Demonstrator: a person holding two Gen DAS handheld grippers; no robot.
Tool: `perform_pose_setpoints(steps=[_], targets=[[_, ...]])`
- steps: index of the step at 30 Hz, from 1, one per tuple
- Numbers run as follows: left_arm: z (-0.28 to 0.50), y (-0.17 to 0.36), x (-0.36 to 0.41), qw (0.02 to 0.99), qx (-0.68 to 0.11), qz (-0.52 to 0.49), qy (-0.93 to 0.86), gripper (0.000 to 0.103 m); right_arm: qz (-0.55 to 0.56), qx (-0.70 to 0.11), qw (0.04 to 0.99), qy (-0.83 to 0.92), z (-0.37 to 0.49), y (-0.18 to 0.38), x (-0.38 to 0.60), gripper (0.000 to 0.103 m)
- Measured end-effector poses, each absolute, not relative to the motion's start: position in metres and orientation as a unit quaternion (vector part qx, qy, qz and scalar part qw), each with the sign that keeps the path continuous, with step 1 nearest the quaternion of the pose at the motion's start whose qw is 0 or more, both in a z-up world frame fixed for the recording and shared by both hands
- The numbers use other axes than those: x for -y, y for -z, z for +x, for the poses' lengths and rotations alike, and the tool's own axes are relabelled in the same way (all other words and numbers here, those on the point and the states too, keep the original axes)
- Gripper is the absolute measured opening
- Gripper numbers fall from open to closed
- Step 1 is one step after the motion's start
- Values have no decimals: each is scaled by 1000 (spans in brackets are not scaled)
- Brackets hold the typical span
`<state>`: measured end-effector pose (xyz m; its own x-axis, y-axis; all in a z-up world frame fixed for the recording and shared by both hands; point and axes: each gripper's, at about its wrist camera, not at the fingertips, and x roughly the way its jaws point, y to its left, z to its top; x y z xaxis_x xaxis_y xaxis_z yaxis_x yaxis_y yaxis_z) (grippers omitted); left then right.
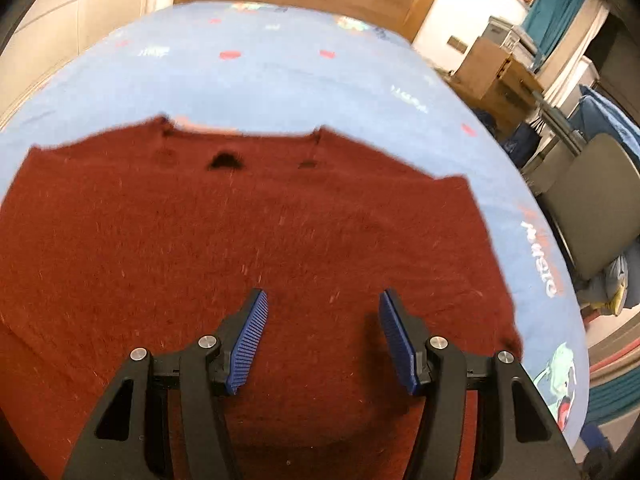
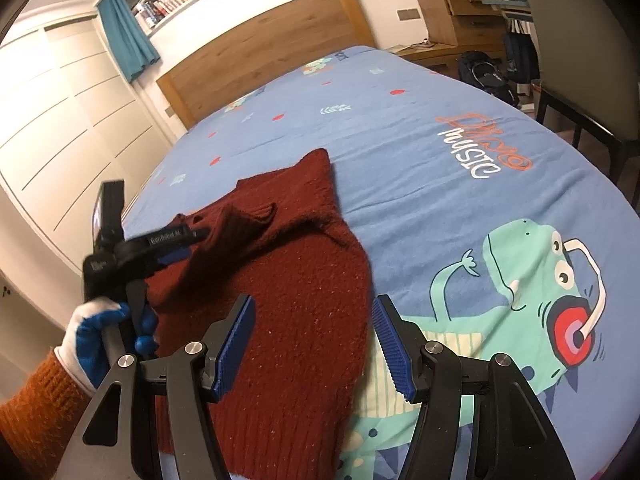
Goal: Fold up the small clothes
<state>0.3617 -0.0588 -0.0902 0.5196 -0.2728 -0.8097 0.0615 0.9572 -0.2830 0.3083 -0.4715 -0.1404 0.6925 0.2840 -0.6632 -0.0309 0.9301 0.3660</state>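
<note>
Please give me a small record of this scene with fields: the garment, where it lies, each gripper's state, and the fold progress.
garment: dark red knitted sweater
surface: blue printed bedsheet on a bed
left gripper: open, above the sweater, holding nothing
right gripper: open, over the sweater's right edge
fold progress: body lies mostly flat; cloth near the neckline is bunched up

Red sweater (image 2: pixel 280 300) on blue bedsheet (image 2: pixel 420 168)
</note>
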Motion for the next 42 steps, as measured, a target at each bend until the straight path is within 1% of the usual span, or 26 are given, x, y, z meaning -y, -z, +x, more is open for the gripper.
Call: perform_pose_setpoints(steps=[2,4,6,10,11,14,16,18,21,26,28,30,34,42], targets=[[356,95,65,861,-484,-109,109,53,165,-384,904,-87,309,142,471,63],[350,96,78,860,-487,-84,127,55,165,-386,903,-87,309,143,470,63],[347,94,86,862,-485,-64,134,55,165,-388,903,-86,309,144,470,63],[347,85,62,881,-462,-65,82,56,163,-385,904,-86,309,142,469,63],[350,88,57,882,-462,-65,65,59,163,-385,904,-86,309,142,468,63],[349,106,53,866,-491,-63,68,59,162,-387,904,-86,312,143,466,63],[339,103,55,869,-485,-54,81,59,161,-388,903,-89,313,142,462,63],[338,95,44,876,-472,-65,74,59,158,-388,903,-93,313,141,458,63],[347,88,6,886,-456,-77,18,59,148,-387,905,-94,311,138,454,63],[358,96,-53,879,-465,-84,-61,59,152,-384,907,-84,308,135,459,63],[354,104,-61,873,-475,-88,-66,59,152,-385,907,-83,308,134,458,63],[347,109,-55,871,-482,-71,-58,59,144,-386,907,-85,307,131,454,63],[331,94,-44,874,-481,-57,-32,59,134,-383,910,-89,304,122,446,64],[276,36,-34,894,-448,-23,-20,59,124,-378,912,-97,283,103,434,63]])
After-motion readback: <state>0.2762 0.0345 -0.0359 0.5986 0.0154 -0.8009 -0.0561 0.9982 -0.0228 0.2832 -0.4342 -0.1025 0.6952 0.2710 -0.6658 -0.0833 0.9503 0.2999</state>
